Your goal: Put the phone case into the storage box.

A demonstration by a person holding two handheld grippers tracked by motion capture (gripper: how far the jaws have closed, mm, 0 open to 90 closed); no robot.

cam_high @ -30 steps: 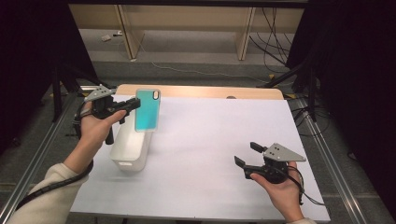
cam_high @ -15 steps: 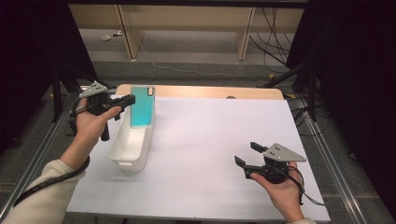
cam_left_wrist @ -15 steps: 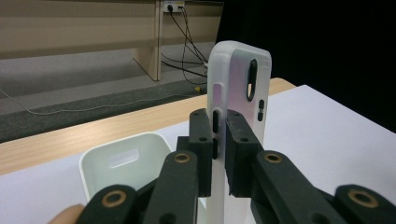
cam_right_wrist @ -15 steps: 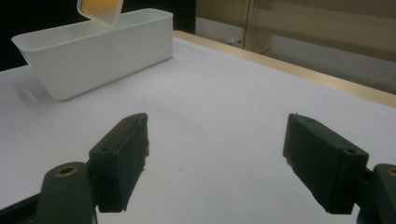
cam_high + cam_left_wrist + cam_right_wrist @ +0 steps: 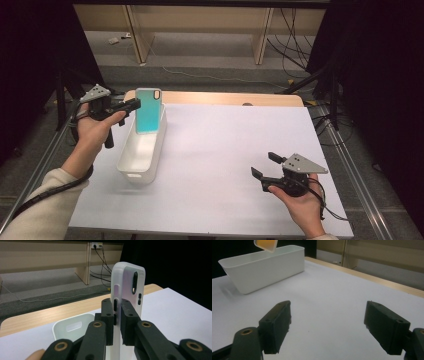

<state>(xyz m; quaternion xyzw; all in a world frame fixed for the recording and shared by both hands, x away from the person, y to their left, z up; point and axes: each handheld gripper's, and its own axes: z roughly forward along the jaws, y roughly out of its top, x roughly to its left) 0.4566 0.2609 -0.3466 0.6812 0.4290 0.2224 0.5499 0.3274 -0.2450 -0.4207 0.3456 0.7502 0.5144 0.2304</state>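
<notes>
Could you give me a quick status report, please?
Left gripper shut on teal-backed phone case, over white plastic bin. Right gripper open, idle. Path unobstructed.

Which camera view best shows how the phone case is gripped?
The left gripper view: the left claw pinches the case by its thin edge. The high view shows the case's teal face upright above the bin. The right gripper view catches just one corner.

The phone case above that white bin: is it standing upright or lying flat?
Upright. The left tongs pinch the phone case by its edge, long side vertical, over the white bin.
</notes>
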